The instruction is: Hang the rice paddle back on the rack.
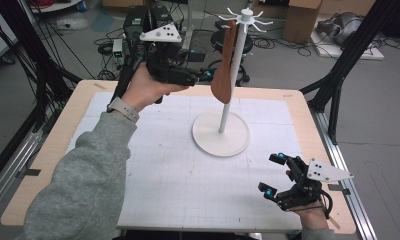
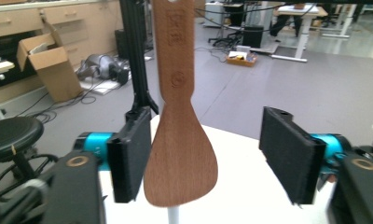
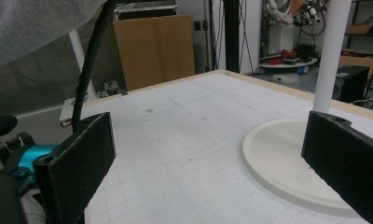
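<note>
The wooden spatula (image 2: 180,140) bears unreadable stamped marks.

Setting: robotics lab / data-collection workspace.

A wooden table (image 1: 58,145) topped with a white gridded mat (image 1: 178,165) sits inside a black strut frame (image 1: 348,55). Around the table: bare grey concrete floor (image 1: 378,120) with loose cables (image 1: 105,47), black electronics boxes (image 1: 140,20) just behind it, cardboard boxes (image 1: 303,15) farther back, and a black stool (image 2: 10,135) beside it. Beyond the table, wooden cabinets (image 2: 58,18) line a wall and other desks (image 2: 301,18) stand well off.
</note>
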### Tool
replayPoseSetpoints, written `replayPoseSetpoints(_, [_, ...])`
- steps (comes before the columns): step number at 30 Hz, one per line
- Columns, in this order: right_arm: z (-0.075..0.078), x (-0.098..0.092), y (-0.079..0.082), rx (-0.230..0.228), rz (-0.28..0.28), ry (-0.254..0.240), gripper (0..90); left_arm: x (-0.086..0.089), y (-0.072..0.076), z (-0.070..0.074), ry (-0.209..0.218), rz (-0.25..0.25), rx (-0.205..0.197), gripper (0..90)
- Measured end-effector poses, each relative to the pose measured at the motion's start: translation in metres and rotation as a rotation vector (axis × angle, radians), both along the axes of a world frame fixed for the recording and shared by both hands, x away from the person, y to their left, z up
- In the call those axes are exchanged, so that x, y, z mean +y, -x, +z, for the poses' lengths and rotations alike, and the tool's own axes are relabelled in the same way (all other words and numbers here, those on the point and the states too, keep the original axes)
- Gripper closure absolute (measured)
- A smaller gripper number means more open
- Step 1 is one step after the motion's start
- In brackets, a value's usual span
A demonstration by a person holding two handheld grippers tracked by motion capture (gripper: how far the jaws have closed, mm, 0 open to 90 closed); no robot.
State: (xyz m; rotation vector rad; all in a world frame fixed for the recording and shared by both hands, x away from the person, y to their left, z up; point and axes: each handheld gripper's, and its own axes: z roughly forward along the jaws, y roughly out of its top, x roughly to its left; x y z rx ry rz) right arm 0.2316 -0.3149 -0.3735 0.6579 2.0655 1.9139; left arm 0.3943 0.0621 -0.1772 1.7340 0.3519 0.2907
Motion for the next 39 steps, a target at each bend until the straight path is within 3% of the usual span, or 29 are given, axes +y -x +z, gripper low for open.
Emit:
replayPoseSetpoints(2, [0.000,0.001,0.000,-0.001,0.000,0.002,1.8,0.005,0.002,-0.003,0.010,-0.004,0.003,27.0])
replayPoseSetpoints(4, [0.000,0.002,0.000,-0.002,0.002,0.004,1.8,0.009,0.003,-0.006,-0.004,-0.002,0.024,19.5])
replayPoseSetpoints(7, [0.000,0.003,0.000,-0.001,0.002,0.009,1.8,0.016,0.007,-0.011,-0.022,0.016,0.021,15.1])
replayPoseSetpoints(10, [0.000,0.004,-0.001,-0.001,0.005,0.009,1.8,0.024,0.008,-0.018,-0.004,0.042,0.027,6.7])
replayPoseSetpoints(14, [0.001,0.003,-0.002,-0.005,0.001,0.008,1.8,0.041,0.009,-0.025,0.100,0.049,0.098,1.7])
replayPoseSetpoints(19, [0.003,0.000,-0.004,-0.011,-0.006,-0.005,1.8,0.058,0.015,-0.038,0.069,0.084,0.081,1.7])
replayPoseSetpoints(27, [0.004,0.003,-0.007,-0.014,-0.003,-0.002,1.8,0.084,0.028,-0.050,0.117,0.082,0.052,1.7])
replayPoseSetpoints(31, [0.004,0.004,-0.008,-0.011,-0.006,0.005,1.8,0.096,0.037,-0.060,0.100,0.088,0.022,1.7])
replayPoseSetpoints(36, [0.003,0.006,-0.009,-0.002,-0.007,0.011,1.8,0.110,0.046,-0.073,0.090,0.065,0.023,1.7])
replayPoseSetpoints(39, [0.002,0.007,-0.010,-0.007,-0.003,0.016,1.8,0.116,0.053,-0.080,0.070,0.086,0.002,1.7])
